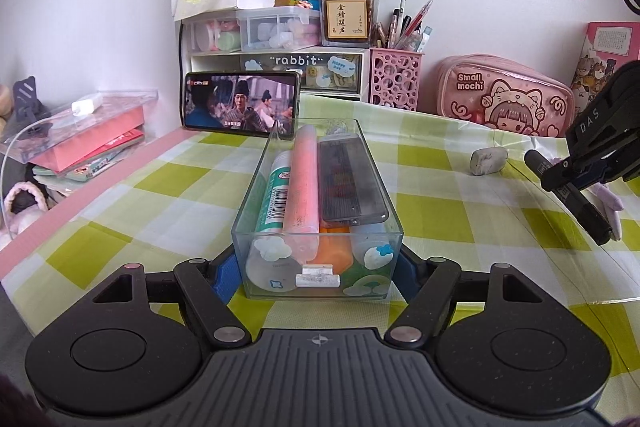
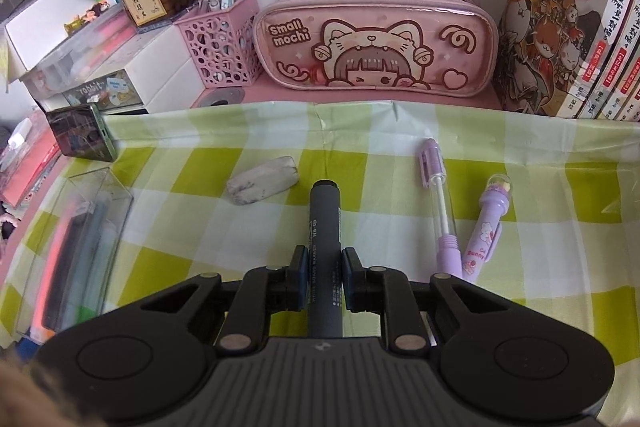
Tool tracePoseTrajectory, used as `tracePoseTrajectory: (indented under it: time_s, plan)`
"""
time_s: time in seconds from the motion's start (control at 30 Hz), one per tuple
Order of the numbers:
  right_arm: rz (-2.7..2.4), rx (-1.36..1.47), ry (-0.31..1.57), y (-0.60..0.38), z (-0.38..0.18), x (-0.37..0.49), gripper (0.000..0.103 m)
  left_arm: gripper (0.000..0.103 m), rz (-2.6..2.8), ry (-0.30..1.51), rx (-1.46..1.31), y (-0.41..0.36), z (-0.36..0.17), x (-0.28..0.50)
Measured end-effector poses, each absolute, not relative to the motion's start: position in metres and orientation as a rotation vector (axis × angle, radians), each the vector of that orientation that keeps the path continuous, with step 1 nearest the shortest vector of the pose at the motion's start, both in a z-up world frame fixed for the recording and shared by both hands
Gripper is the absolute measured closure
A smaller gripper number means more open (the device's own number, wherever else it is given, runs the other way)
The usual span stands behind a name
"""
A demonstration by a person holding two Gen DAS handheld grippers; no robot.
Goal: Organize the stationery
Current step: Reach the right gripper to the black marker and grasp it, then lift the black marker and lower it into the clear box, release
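**Marker between the right jaws, clear box clamped in the left**

The left gripper (image 1: 318,267) has its jaws clamped on the near end of the clear box (image 1: 256,187), which sits on the checked counter (image 1: 140,203) with open cloth on both sides. The right gripper (image 2: 324,267) has its jaws closing around a grey whiteboard marker (image 2: 326,223); whether the pads press it I cannot tell. The marker points toward the pink pencil case (image 2: 376,39). An eraser (image 2: 262,185) lies just left, two purple pens (image 2: 460,219) right.
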State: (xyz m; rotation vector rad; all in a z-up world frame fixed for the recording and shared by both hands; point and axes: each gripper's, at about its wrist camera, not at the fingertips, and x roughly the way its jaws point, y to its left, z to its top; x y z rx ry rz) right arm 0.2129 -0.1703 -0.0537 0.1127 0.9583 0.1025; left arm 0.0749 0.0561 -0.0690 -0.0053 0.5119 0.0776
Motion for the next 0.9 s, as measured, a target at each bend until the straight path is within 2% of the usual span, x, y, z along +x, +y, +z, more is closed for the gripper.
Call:
tracePoseTrajectory:
  time_s: [0.3,0.9]
  plan:
    - [0.265,0.19,0.902,-0.117,-0.026,0.205,0.075,0.031,0.076,0.512,-0.001,0.057,-0.069,0.075]
    - [0.427,0.194,1.021,-0.025,-0.025,0.225,0.075,0.031,0.073,0.512,-0.004,0.057,-0.069,0.074]
